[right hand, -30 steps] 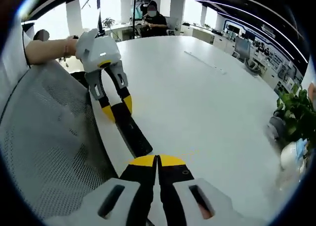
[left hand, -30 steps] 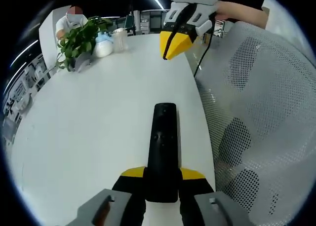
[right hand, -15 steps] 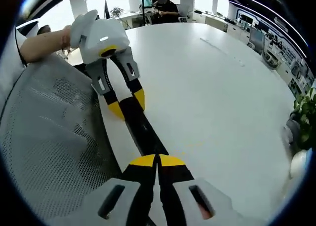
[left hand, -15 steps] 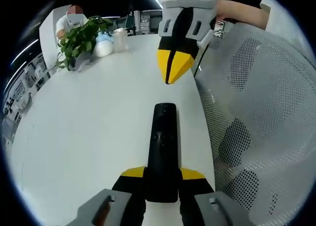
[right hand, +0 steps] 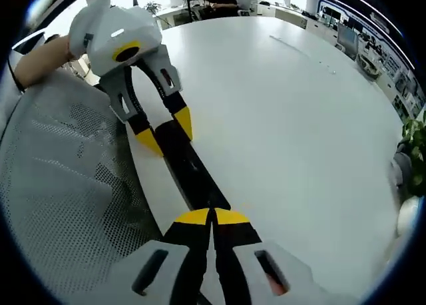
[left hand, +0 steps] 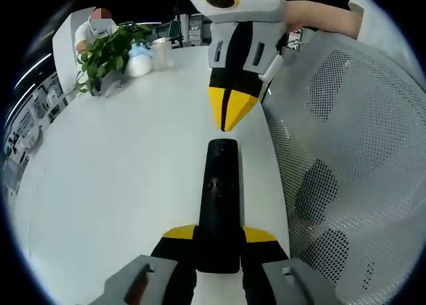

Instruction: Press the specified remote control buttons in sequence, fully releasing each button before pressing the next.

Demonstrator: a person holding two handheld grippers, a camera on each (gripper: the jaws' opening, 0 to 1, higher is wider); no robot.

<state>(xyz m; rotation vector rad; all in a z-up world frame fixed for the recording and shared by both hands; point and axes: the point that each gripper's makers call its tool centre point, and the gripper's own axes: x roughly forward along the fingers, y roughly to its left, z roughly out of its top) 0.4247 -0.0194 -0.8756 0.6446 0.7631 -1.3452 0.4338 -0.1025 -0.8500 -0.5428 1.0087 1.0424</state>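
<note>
Two grippers share the work: the left gripper [left hand: 219, 242] clamps the long black plastic remote control [left hand: 220, 198] steady near the white table [left hand: 120, 178] edge, so the right gripper [left hand: 229, 118], jaws together as a pointed tip, can press buttons at its far end.

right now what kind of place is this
Probably an open-plan office or meeting area: a large white oval table, a grey mesh office chair beside it, a green potted plant at the far end, and desks with monitors beyond.

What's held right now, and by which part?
The left gripper clamps the black remote by its near end. The right gripper is shut and holds nothing.
</note>
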